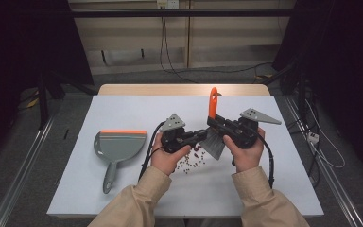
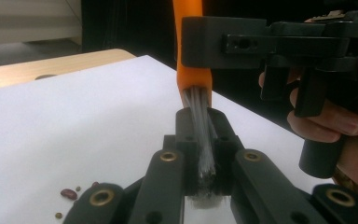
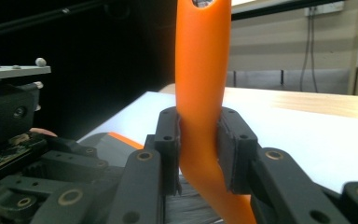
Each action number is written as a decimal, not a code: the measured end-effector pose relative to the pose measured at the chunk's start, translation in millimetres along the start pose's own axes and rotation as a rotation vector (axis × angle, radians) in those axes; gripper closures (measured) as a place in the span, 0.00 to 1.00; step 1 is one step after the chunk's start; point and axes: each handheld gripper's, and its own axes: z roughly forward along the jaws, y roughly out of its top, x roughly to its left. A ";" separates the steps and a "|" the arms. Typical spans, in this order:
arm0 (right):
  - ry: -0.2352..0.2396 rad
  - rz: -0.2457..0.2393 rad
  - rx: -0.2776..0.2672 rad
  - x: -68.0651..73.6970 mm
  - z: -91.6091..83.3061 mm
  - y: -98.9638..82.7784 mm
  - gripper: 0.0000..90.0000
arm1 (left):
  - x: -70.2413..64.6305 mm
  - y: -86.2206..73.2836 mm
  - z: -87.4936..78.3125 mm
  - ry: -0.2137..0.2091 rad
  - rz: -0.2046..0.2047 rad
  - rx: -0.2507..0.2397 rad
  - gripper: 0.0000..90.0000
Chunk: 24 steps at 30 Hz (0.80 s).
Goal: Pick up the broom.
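We are working with a small hand brush (image 1: 213, 124), which stands above the middle of the white table (image 1: 123, 113), its orange handle (image 3: 200, 84) pointing up and its grey bristles (image 2: 201, 140) hanging down over a scatter of dark red beans (image 1: 192, 159). Our right gripper (image 3: 199, 151) has its jaws pressed onto the handle just above the brush head, and our left gripper (image 2: 204, 156) pinches the bristle tuft from the side, its jaws drawn tight together on the fibres. We judge the brush to be light and easy to carry: the plastic handle looks stiff and smooth, so it could twist or slip in a loose grip, and its waisted lower part, where the right jaws now sit, seems the best place to hold it. The bristles are soft and springy and give no firm purchase; squeezing them bends them and would not steer the brush well. The only container is the grey dustpan (image 1: 118, 146) with an orange lip, lying flat well to the left of the hands, and we see nothing in it; the beans lie loose on the table.
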 end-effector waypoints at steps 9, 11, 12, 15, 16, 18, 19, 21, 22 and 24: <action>0.108 0.000 -0.026 -5.3 -6.1 -1.4 0.59 | 2.4 5.2 -12.4 -0.008 0.006 -0.015 0.96; 0.133 0.002 -0.039 -9.7 -8.7 -4.2 0.50 | 3.5 6.1 -15.6 -0.006 0.009 -0.016 0.96; 0.137 -0.010 -0.040 -12.2 -10.4 -5.5 0.46 | 3.9 6.8 -17.3 -0.005 0.013 -0.017 0.96; 0.187 -0.060 -0.035 -21.4 -14.3 -9.4 0.37 | 5.3 9.3 -22.2 -0.009 0.018 -0.018 0.96; 0.187 -0.083 -0.040 -24.4 -15.6 -10.9 0.37 | 5.4 10.0 -23.3 -0.011 0.016 -0.021 0.96; 0.218 -0.093 -0.017 -29.9 -17.7 -12.7 0.37 | 6.1 11.7 -26.5 -0.016 0.021 -0.021 0.96; 0.246 -0.087 -0.019 -32.5 -18.3 -13.6 0.37 | 6.1 12.7 -28.0 -0.017 0.026 -0.019 0.96; 0.306 -0.081 0.009 -36.7 -19.0 -15.4 0.35 | 6.1 14.2 -31.1 -0.025 0.035 -0.015 0.95; 0.327 -0.086 0.027 -37.6 -19.0 -16.4 0.35 | 5.9 14.8 -32.5 -0.028 0.040 -0.014 0.95; 0.327 -0.122 0.048 -38.5 -18.6 -18.2 0.35 | 5.3 15.7 -34.7 -0.036 0.046 -0.006 0.95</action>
